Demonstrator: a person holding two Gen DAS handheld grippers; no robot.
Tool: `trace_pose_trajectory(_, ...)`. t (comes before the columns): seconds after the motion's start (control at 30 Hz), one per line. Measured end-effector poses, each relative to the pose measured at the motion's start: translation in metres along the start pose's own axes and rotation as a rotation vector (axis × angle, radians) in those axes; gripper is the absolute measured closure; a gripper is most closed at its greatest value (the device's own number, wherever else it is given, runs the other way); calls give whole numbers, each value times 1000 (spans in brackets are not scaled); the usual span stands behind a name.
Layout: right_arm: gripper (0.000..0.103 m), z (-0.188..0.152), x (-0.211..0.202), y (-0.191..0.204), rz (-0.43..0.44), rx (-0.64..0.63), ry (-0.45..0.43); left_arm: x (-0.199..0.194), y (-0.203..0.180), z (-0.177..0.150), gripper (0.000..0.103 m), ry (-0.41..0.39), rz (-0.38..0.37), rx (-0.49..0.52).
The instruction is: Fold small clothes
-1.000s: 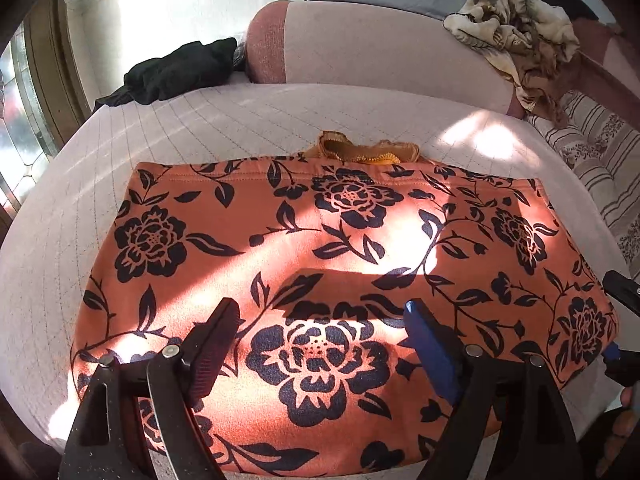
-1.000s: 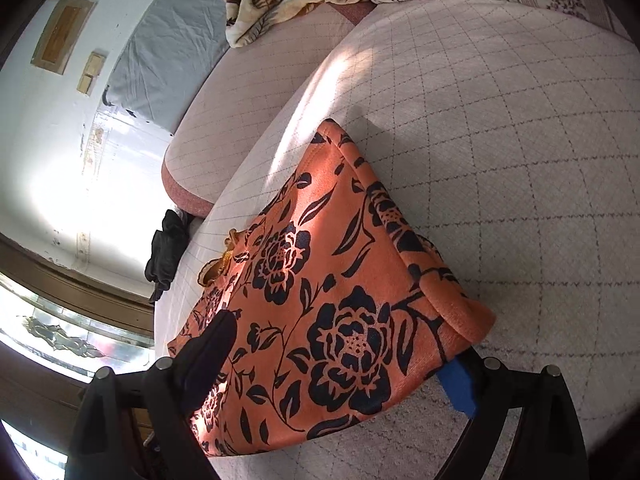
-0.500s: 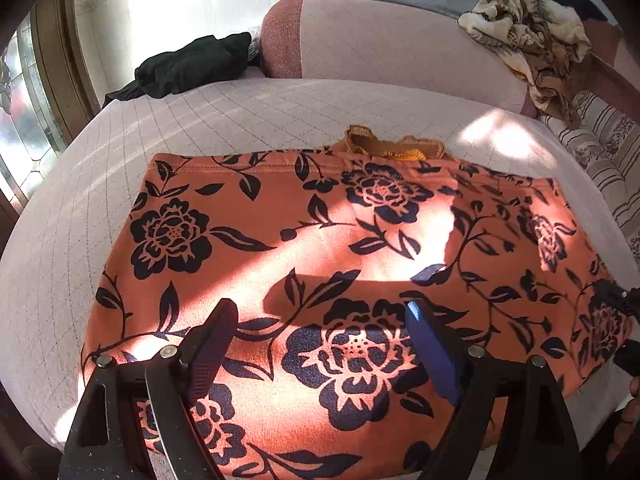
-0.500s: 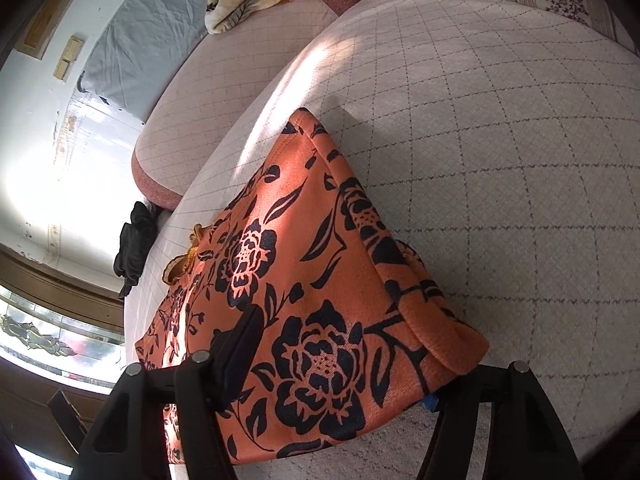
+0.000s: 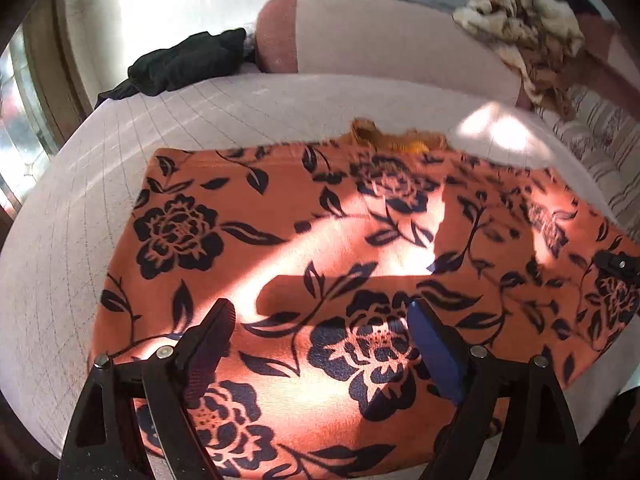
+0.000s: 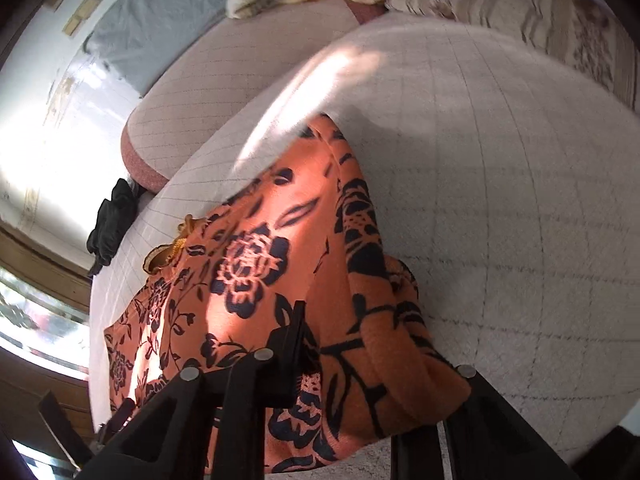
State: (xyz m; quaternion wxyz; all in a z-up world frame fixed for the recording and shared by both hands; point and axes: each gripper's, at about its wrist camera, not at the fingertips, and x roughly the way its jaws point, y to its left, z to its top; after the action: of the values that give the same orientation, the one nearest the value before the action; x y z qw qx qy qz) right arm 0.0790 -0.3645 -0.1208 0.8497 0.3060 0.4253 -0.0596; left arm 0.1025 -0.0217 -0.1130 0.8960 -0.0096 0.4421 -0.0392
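Quilted bed (image 5: 120, 128) under floral orange garment (image 5: 320, 220), black clothes (image 5: 184, 64) beyond; left gripper (image 5: 320, 320) jaws spread, right gripper (image 6: 360, 344) jaws closing on its corner

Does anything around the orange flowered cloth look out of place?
Yes. A small mustard-yellow piece pokes out from under the far edge of the orange flowered cloth, so something seems to be lying beneath it.

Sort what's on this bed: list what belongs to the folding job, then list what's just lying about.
Part of the job:
- orange floral garment, spread flat on the bed
- right tongs, closing on its corner
- left tongs, open above its near edge

Lying about:
- black clothing by the bolster
- crumpled beige patterned cloth
- yellow-orange item behind the garment
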Motion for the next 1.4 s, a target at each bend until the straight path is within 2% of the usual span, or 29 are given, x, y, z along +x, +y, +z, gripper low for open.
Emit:
trace_pose_trajectory(0.07,85,5,-19,37,7,-99,-55,-27,27,5,15,-57,1,-64)
trace_pose_trajectory(0.2,85,-9,-55,138,48,-359,-162,-75,108,-4,15,-174,43,-293)
trace_pose_trajectory(0.3,86,-51,-63,213,103,-552,-191,-92,164,-26,15,-241,161,-441)
trace_pose_trajectory(0.4,86,-107,-36,268,148,-706,-114,-91,213,-51,15,-270,276,-601)
trace_pose_trajectory(0.47,85,-146,9,288,124,-793,20,-80,231,-58,15,-234,287,-675)
trace_pose_trajectory(0.53,84,-176,60,290,92,-818,189,-73,235,-60,15,-219,259,-694)
trace_pose_trajectory(0.6,85,-177,52,295,84,-818,139,-72,232,-58,15,-237,257,-669)
trace_pose_trajectory(0.67,86,-161,34,301,133,-774,126,-74,228,-55,15,-249,254,-655)
trace_pose_trajectory(0.77,86,-136,-5,320,183,-756,12,-74,225,-52,15,-258,232,-646)
trace_pose_trajectory(0.87,86,-136,-22,334,235,-753,-27,-80,231,-57,15,-273,230,-678)
trace_pose_trajectory(0.93,85,-158,0,339,224,-786,44,-80,236,-60,15,-262,227,-704)
trace_pose_trajectory(1.0,82,-192,48,339,124,-856,217,-79,236,-62,15,-255,224,-701)
trace_pose_trajectory(1.03,80,-206,58,337,103,-888,245,-81,234,-62,15,-261,227,-692)
trace_pose_trajectory(1.07,73,-211,51,335,131,-917,175,-82,233,-62,15,-271,229,-684)
trace_pose_trajectory(1.1,64,-210,42,333,178,-909,159,-84,232,-62,15,-278,230,-680)
trace_pose_trajectory(1.13,37,-205,37,330,244,-868,204,-85,231,-62,15,-282,228,-681)
trace_pose_trajectory(1.17,28,-198,32,326,302,-821,237,-85,231,-62,15,-282,217,-683)
trace_pose_trajectory(1.23,28,-184,16,314,329,-770,202,-85,228,-61,15,-274,169,-670)
trace_pose_trajectory(1.3,28,-172,-2,294,351,-699,159,-89,217,-57,15,-269,79,-631)
trace_pose_trajectory(1.4,28,-156,-17,260,349,-595,114,-93,182,-49,15,-236,-63,-500)
